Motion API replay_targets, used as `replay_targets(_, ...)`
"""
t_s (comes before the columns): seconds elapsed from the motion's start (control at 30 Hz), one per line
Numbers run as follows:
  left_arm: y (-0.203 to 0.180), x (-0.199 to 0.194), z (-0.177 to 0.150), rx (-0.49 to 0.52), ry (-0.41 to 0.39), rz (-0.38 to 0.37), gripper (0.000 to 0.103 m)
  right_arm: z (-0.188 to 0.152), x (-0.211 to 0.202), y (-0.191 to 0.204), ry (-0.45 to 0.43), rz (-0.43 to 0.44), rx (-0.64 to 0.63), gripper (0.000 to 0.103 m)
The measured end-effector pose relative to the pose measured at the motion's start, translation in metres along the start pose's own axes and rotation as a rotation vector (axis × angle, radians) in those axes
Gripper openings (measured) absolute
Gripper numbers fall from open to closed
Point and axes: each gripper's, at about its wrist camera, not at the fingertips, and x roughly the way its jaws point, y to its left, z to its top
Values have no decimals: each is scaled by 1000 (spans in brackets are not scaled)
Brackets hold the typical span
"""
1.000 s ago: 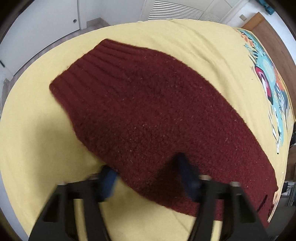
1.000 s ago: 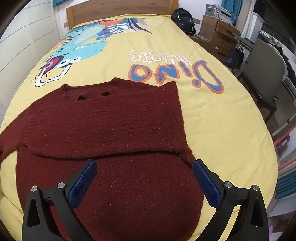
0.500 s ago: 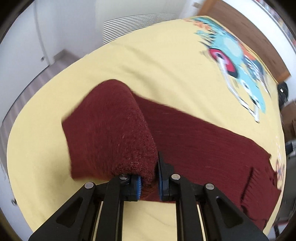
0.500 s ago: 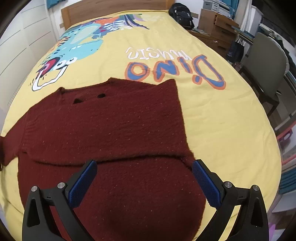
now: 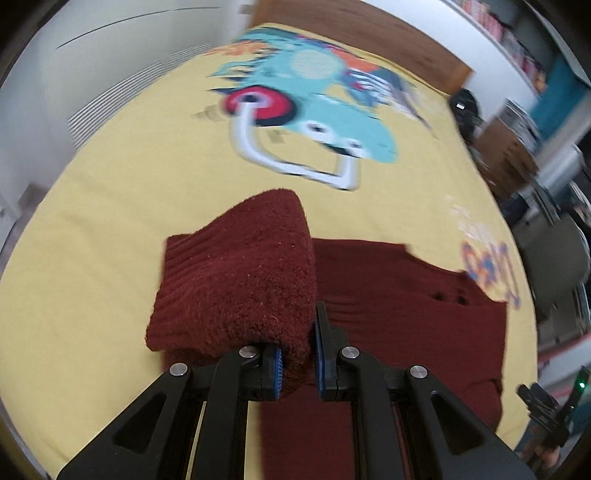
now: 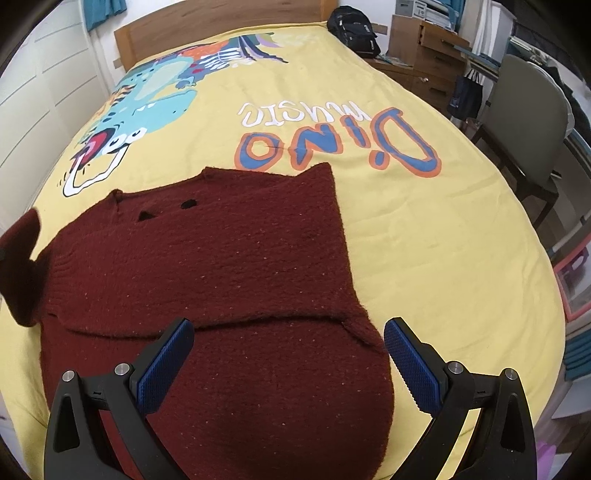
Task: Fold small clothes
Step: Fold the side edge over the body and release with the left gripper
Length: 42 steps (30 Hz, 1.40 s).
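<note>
A dark red knitted sweater lies flat on the yellow bedspread, one sleeve folded across its body. My left gripper is shut on the other sleeve and holds it lifted above the sweater's body; the sleeve's ribbed cuff hangs to the left. That lifted sleeve shows at the left edge of the right wrist view. My right gripper is open and empty, hovering over the sweater's lower part.
The bedspread carries a dinosaur print and "Dino" lettering. A wooden headboard, a black bag, wooden drawers and a grey chair stand at the right side of the bed.
My left gripper closed on the sleeve, lifted it and swung it toward the sweater's body. My right gripper stayed open and moved slightly back.
</note>
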Motion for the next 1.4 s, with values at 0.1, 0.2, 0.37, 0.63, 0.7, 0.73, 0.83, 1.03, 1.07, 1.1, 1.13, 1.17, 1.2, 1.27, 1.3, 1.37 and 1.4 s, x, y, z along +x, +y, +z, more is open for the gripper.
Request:
replay_targets(0.1,-45,12,5,65,8,-34,11,2,-1,-6,8,9,10,103)
replay_targets(0.2,-90,33,10,119,28,-77,11,5,-4,-12,0,4,15,103)
replay_targets(0.37,-162,63,-5,228,66,-131,11,6,-4,-21,20,1,20,103)
replay_targets(0.63,-217,145,-56,342,186,-39,11,-5,14,-23,79,-2,20,103)
replay_targets(0.7,-219,167,-67,351,218,-9,11,-7,18,-23,90,3,19,103)
replay_targets(0.73,-219,176,-71,354,231,6,11,-9,20,-22,94,7,18,103)
replay_targets(0.83,-216,190,-83,389,231,75,13,-14,25,-21,106,10,18,103)
replay_targets(1.03,-220,202,-87,419,221,120,18,-20,29,-24,119,12,28,103)
replay_targets(1.07,-219,203,-86,421,228,121,22,-21,29,-25,121,13,33,103)
replay_targets(1.1,-218,201,-85,421,233,123,29,-21,29,-26,124,14,37,103)
replay_targets(1.13,-217,202,-83,415,236,127,35,-22,29,-27,124,15,40,103)
replay_targets(1.17,-215,202,-84,409,241,128,48,-22,28,-28,122,14,42,103)
replay_targets(1.2,-213,199,-83,406,247,121,59,-23,27,-28,120,13,44,103)
replay_targets(1.27,-213,197,-84,411,252,118,71,-23,26,-29,117,14,48,103)
replay_targets(1.3,-213,196,-85,415,257,118,79,-23,26,-30,117,16,49,103)
replay_targets(1.37,-212,193,-85,414,272,106,85,-24,25,-30,116,17,48,103)
replay_targets(1.4,-211,191,-85,413,275,99,89,-24,25,-30,116,16,47,103)
